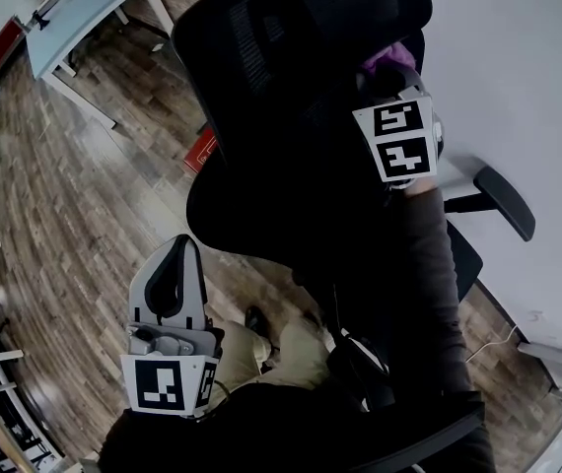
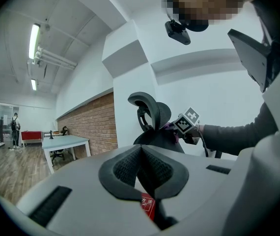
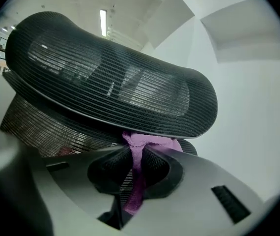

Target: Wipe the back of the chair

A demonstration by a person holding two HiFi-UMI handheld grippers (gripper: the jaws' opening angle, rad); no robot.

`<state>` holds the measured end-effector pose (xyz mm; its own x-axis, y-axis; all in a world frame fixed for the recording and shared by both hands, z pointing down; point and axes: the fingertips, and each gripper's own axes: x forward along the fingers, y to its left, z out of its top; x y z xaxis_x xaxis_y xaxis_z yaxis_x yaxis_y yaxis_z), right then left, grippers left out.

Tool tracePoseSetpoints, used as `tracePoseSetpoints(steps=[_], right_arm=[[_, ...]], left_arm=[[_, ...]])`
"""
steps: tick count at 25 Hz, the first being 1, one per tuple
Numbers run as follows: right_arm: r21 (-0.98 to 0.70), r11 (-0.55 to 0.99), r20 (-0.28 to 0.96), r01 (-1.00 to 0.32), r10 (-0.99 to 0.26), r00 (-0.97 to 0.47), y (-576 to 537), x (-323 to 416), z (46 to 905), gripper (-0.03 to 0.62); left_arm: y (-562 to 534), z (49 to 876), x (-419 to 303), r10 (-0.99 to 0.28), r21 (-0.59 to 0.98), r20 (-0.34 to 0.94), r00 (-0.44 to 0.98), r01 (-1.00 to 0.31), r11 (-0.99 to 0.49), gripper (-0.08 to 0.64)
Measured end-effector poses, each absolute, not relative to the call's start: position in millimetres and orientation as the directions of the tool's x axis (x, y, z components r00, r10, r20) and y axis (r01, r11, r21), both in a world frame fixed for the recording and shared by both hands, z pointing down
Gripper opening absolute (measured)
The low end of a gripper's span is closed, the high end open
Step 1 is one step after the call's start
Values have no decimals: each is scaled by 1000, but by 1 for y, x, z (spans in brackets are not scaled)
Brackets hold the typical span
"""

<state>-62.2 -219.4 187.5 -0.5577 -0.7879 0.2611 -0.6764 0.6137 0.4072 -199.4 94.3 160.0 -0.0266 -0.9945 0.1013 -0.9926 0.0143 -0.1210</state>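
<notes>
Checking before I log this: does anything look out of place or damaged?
Nothing stands out. The right gripper pinches a purple cloth at the chair under its headrest; the left gripper hangs shut and empty.

Our left gripper (image 2: 142,167) and right gripper (image 3: 139,166): pale grey shells, black ribbed pads (image 2: 122,170), black-and-white marker cubes (image 1: 168,384). We wear a dark grey sleeve (image 1: 439,264) and khaki trousers (image 1: 299,351).

A pale table (image 1: 84,8) stands on the wood-plank floor (image 1: 74,215) off to one side, near a long brick wall (image 2: 88,124). Strip lights (image 2: 34,35) glow on the ceiling (image 2: 81,14), and far down the room a person (image 2: 14,130) stands beside a low red cabinet (image 2: 30,136).
</notes>
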Motion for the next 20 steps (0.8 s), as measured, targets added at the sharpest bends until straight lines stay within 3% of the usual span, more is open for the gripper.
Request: tracePoseSetpoints(steps=[20], right_arm=[[372,705,273,-604,-705,-655,-140,-101,193,48]], left_arm=[[95,161,-186,-997,-104,79,-9,-995,1,9]])
